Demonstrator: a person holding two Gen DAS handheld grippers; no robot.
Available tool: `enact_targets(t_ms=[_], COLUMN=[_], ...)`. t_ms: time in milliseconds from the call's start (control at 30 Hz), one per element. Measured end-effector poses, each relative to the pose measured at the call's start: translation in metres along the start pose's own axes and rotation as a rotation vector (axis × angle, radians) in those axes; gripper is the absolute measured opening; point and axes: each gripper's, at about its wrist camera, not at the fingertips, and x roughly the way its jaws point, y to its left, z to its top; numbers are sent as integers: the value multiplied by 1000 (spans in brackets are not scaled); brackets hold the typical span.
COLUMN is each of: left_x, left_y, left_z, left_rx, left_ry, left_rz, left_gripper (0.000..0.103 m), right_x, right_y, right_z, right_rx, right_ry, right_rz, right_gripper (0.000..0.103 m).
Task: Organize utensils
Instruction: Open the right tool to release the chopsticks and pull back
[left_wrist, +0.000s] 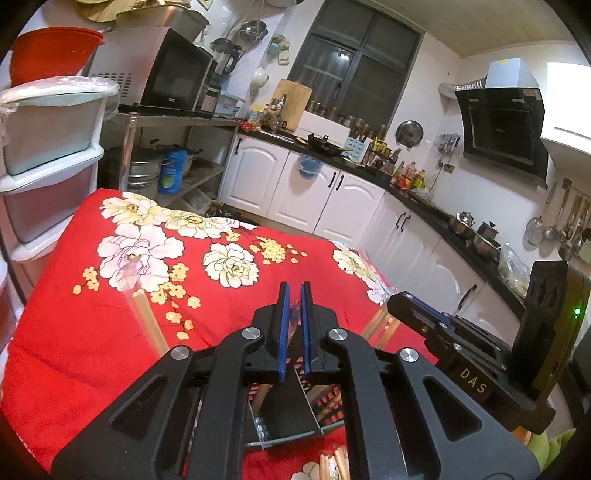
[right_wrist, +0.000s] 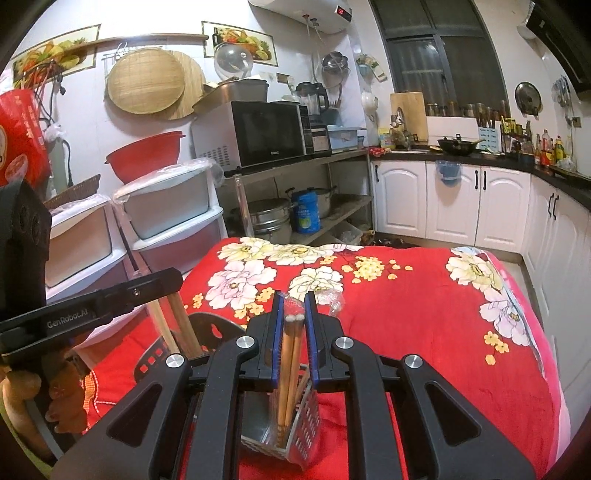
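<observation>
Over the metal holder (right_wrist: 291, 439) near the red cloth's (right_wrist: 424, 332) front edge, the right gripper (right_wrist: 294, 325) clamps chopsticks (right_wrist: 290, 354); the left gripper (left_wrist: 294, 325) hangs nearly closed, seemingly empty; open cloth lies beyond.

Red cloth (right_wrist: 406, 332), white-pink floral print; chopsticks (right_wrist: 290, 354) tan, probably wood.

"DAS" on right tool (left_wrist: 417, 306); "GenRobot.AI", seemingly, left tool (right_wrist: 162, 282).

Chopsticks (right_wrist: 290, 354): smooth pale wood, in clear glossy plastic sleeve. Holder (right_wrist: 295, 432): perforated shiny metal, at 6 o'clock. Right tongs (right_wrist: 294, 332): matt black plastic, blue pads (right_wrist: 277, 332). Bench cover (right_wrist: 406, 314): soft red floral cloth. Left tongs (left_wrist: 294, 325): same matt black plastic.
</observation>
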Motion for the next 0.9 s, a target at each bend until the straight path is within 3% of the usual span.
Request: enact_targets(t_ms=[67,200,300,467,667,833,900], left_x=[-1,-5,-9,-18,-29,-38,-43], left_y=[1,4,5,6,6,9,9], left_z=[-2,-7,-10,-13,-15,-18,-19], left_rx=[-3,-15,-21,-31,-36,-67,-66], left_ry=[8,22,22,17,4,-2,-6], left_rz=[5,18,21,28,35,32,39], left_gripper=[2,16,19,33,56,86,87], right_x=[-2,-6,-8,-11,-22,-34,-37], right_y=[-2,-2,0,2,6,6,6], right_z=[-1,-4,-5,-6,-10,-13,-15], right_rx=[7,13,15,16,12,20,22], right_ry=[5,15,20,18,8,-4,-6], right_rz=[1,4,6,6,7,-1,-6], right_gripper=[16,23,30,42,55,69,72])
